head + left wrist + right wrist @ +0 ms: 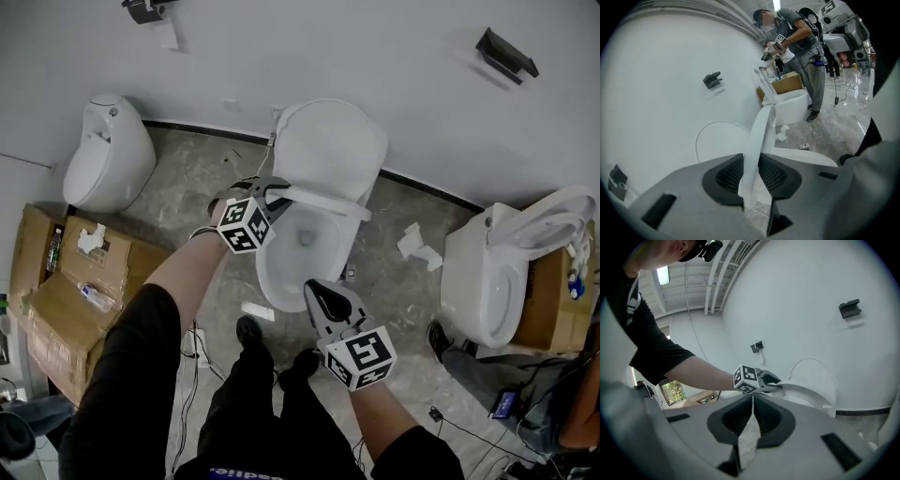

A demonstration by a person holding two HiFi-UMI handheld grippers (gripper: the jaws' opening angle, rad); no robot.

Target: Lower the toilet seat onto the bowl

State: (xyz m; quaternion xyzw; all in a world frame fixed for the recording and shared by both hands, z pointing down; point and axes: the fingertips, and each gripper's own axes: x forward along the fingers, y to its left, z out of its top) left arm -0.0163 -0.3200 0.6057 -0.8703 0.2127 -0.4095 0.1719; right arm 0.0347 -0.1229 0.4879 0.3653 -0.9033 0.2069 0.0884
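From my feed, the seat's hinge is lost behind the seat itself, and my operator's arm and legs cover much of the floor [192, 183], a grey mottled stone that meets a plain white wall [375, 56].

At far left, a white toilet [108, 159] stands against the wall, with open cardboard boxes [66, 300] beside it; what's inside them is too small to tell.

The left tongs [278, 192] are clamped on the left rim of the toilet seat [328, 202] – the left gripper view shows the white edge squeezed between both pads. The seat is tilted, off the bowl [281, 272] and apart from the upright lid [333, 145]. Seen nearly edge-on from the head view, it is a narrow band running left to right across the bowl.

The right tongs [322, 295] hang just in front of the bowl – jaws pressed together with nothing between them.

At right, another toilet [487, 272] has its seat raised, and a person beside it is cut off by the frame edge.
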